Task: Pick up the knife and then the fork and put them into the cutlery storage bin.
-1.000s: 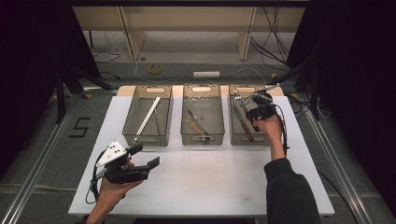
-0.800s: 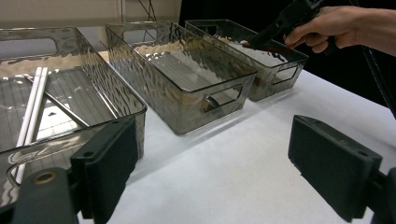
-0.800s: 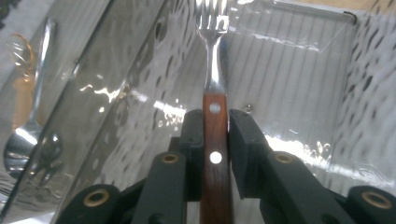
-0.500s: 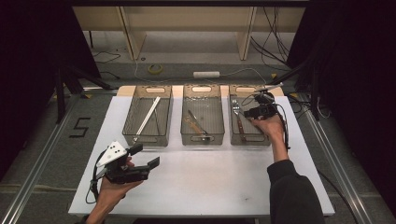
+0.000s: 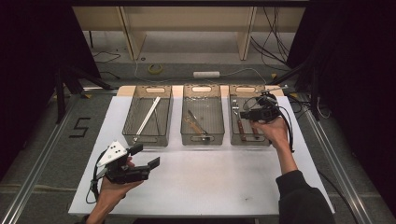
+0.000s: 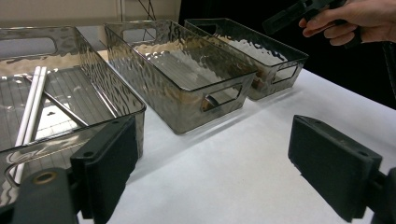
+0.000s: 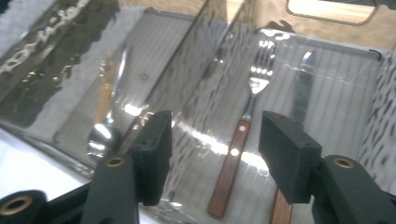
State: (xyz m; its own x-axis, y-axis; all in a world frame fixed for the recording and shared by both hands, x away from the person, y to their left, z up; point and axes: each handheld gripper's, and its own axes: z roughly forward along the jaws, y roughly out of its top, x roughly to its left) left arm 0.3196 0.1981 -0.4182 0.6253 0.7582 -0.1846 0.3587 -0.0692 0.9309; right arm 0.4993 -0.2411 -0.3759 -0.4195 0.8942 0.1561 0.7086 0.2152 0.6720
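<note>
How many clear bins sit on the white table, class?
3, in a row across the far side: the left bin holding white sticks, the middle bin holding a spoon, the right bin holding a fork.

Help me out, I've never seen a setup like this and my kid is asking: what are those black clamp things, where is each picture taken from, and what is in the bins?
A person stands at a white table and holds a handheld two-jaw clamp in each hand. One picture comes from a fixed camera overhead; the other two come from cameras riding on each clamp, looking along its black jaws.

The left gripper is held low over the table's near side, jaws open, holding nothing. The right gripper is above the right bin; its jaws have just been opening, with nothing between them.

Three clear bins stand in a row. The left bin holds white chopsticks, the middle bin a spoon, the right bin a fork and a knife, both with wooden handles.
</note>
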